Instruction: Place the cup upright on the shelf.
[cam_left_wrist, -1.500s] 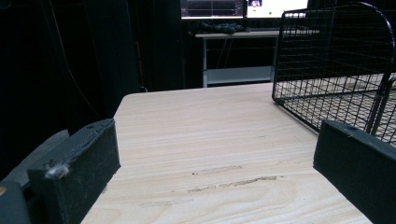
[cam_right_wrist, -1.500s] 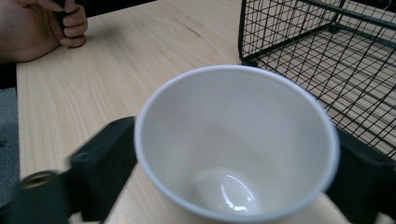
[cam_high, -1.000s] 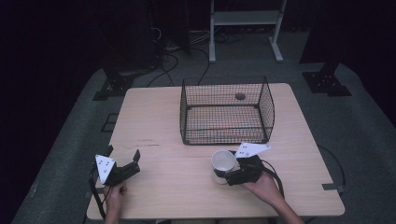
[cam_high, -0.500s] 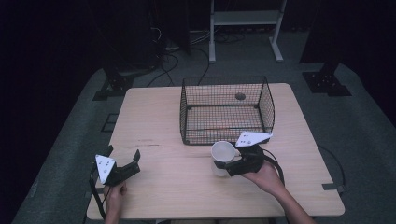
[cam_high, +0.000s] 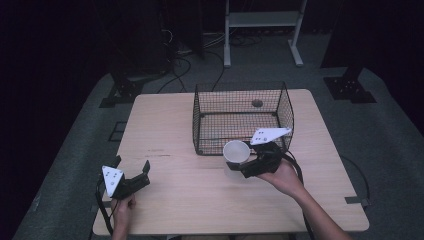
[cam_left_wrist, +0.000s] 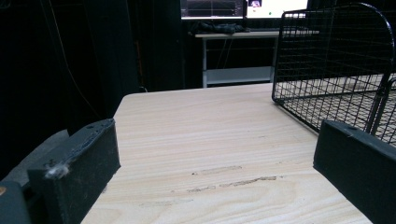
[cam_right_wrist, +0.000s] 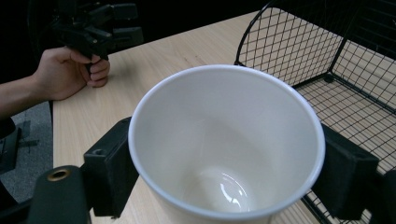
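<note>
So starting right at the jaws: the right gripper has its two black pads clamped on the sides of a white cup, one pad on each side of the wall just under the rim, and the right gripper view looks straight down into it, so you can see the cup is empty with a glossy bottom. From the high view you don't get any of that; what you do get is that the cup sits right at the near wall of the wire basket, off the tabletop, mouth facing up, with the person's right hand behind the gripper. The left gripper has its jaws wide apart with nothing between them, just bare wood showing in the gap. In the high view it rests near the table's front left corner, well apart from the cup, and the right gripper view catches it from the side with the left hand wrapped around its grip. The table is light wood; the left gripper view shows a few scuffs in the grain, which the high view hardly shows. The basket is black mesh, open at the top, with a small dark round thing at its far side, can't tell what. Around it the room is dark: grey floor, cables, a white stand behind the table, and the left gripper view picks up lit screens back there.
</note>
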